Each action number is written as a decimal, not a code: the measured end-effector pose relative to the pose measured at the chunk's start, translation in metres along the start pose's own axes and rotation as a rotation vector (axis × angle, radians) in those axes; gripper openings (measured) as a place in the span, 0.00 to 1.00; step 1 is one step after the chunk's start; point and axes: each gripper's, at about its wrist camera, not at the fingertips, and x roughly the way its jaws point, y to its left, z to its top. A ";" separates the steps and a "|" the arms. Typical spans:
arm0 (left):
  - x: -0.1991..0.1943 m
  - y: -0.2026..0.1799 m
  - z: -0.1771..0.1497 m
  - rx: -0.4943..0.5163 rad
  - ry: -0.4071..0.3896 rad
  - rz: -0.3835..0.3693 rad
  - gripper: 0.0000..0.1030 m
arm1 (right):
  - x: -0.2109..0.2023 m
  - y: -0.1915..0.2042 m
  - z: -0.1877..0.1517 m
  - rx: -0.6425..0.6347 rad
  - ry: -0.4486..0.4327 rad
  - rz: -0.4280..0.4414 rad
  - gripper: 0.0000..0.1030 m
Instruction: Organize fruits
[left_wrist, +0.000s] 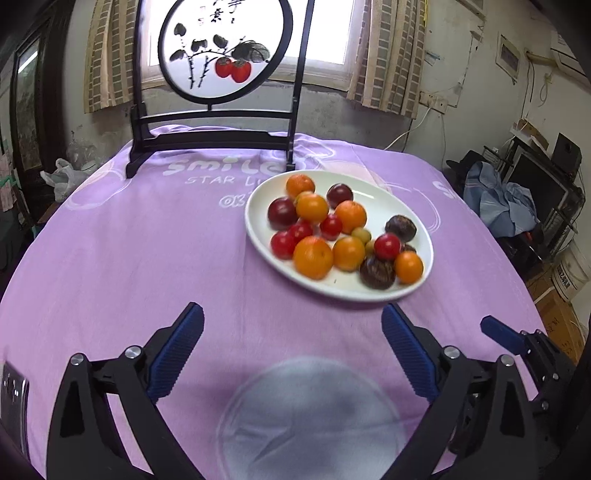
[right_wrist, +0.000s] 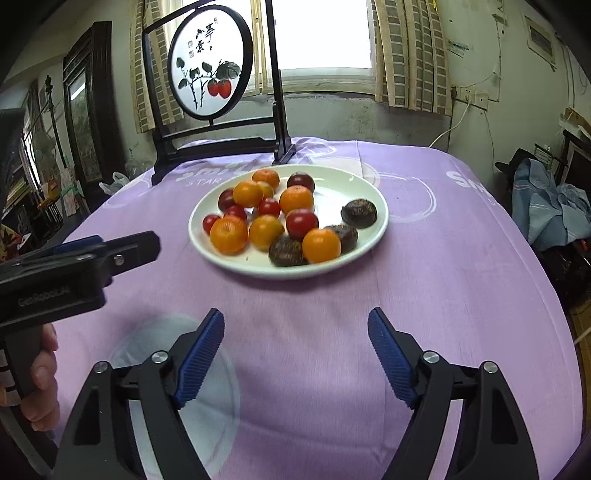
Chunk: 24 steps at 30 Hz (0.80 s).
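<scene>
A white plate (left_wrist: 373, 188) holds several mixed fruits: oranges (left_wrist: 313, 257), red tomatoes (left_wrist: 387, 246), dark plums (left_wrist: 282, 213) and brown passion fruits (left_wrist: 377, 272). The plate also shows in the right wrist view (right_wrist: 347, 184) with oranges (right_wrist: 321, 245) and tomatoes (right_wrist: 301, 223). My left gripper (left_wrist: 292, 325) is open and empty, short of the plate. My right gripper (right_wrist: 296, 328) is open and empty, also short of the plate. The right gripper's finger (left_wrist: 502, 334) shows at the right in the left wrist view. The left gripper's body (right_wrist: 74, 269) shows at the left in the right wrist view.
A purple printed cloth (left_wrist: 147, 258) covers the round table. A black framed round painting stand (left_wrist: 221, 48) stands at the table's far edge. A faint clear round patch (left_wrist: 310, 417) lies on the cloth near me. Clutter and boxes (left_wrist: 554, 295) lie off the right side.
</scene>
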 end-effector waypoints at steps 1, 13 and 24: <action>-0.004 0.002 -0.008 -0.005 0.003 0.003 0.93 | -0.001 -0.001 -0.004 0.004 0.009 -0.001 0.81; 0.002 0.015 -0.052 0.016 0.058 0.009 0.93 | -0.003 -0.005 -0.035 -0.010 0.041 -0.065 0.93; 0.014 0.009 -0.060 0.057 0.101 0.061 0.93 | 0.005 -0.012 -0.041 0.005 0.104 -0.073 0.94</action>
